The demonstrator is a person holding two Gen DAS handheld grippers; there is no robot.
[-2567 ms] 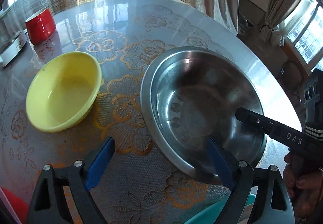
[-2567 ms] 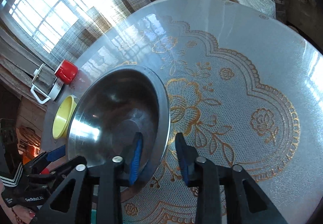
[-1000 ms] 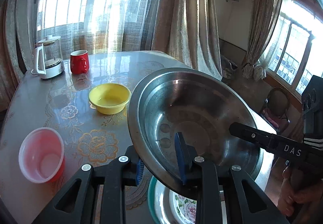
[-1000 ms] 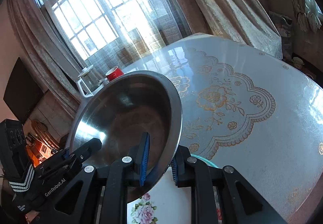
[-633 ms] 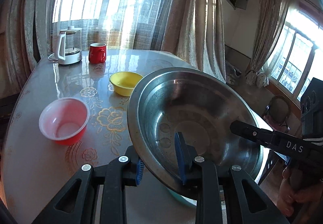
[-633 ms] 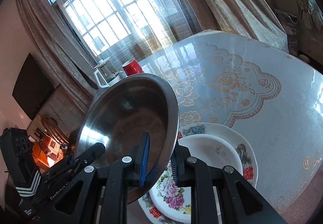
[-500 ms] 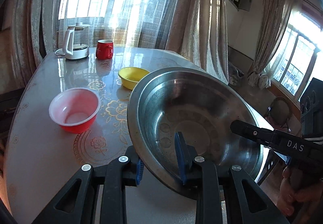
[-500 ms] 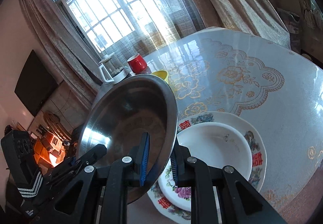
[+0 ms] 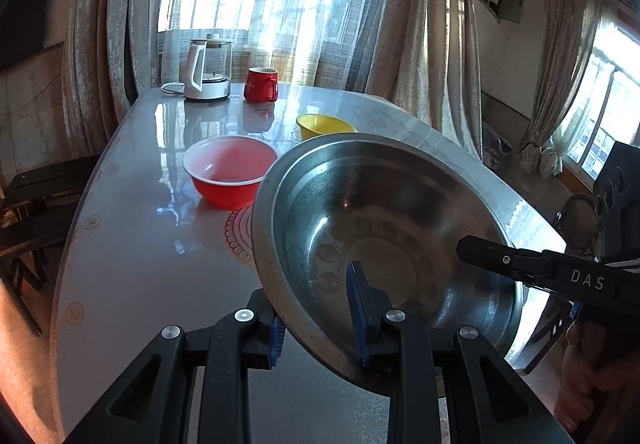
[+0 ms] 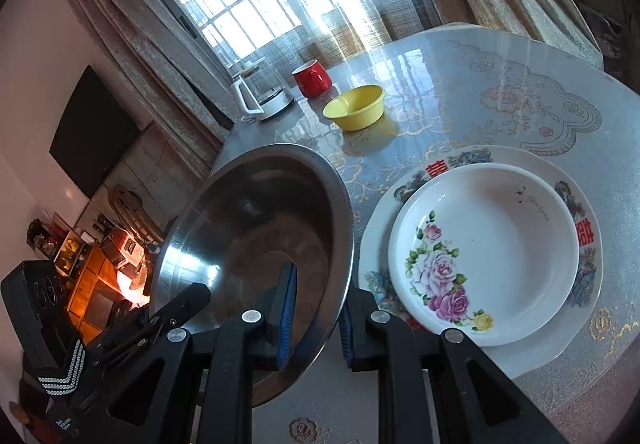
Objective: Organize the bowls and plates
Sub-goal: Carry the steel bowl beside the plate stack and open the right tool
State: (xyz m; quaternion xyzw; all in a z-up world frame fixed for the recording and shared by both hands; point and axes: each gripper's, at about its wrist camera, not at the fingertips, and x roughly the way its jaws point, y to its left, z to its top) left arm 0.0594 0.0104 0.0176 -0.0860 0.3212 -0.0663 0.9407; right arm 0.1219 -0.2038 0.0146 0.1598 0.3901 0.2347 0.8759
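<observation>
Left gripper (image 9: pixel 316 318) and right gripper (image 10: pixel 314 314) both clamp the steel basin (image 9: pixel 384 244) rim, tilted above the table (image 9: pixel 132 264). "DAS" readable on right gripper. Right of basin: white floral bowl (image 10: pixel 486 252) on plate (image 10: pixel 532 348). Beyond: red bowl (image 9: pixel 230 170), yellow bowl (image 9: pixel 324 124), mug (image 9: pixel 261 84), kettle (image 9: pixel 208 70).

Large round steel basin (image 9: pixel 384 228) held tilted above the tabletop (image 9: pixel 140 264).
Below lie a white floral bowl (image 10: pixel 486 252) nested on a patterned plate (image 10: pixel 536 340), a red plastic bowl (image 9: pixel 230 172) and a yellow one (image 10: pixel 355 107).
</observation>
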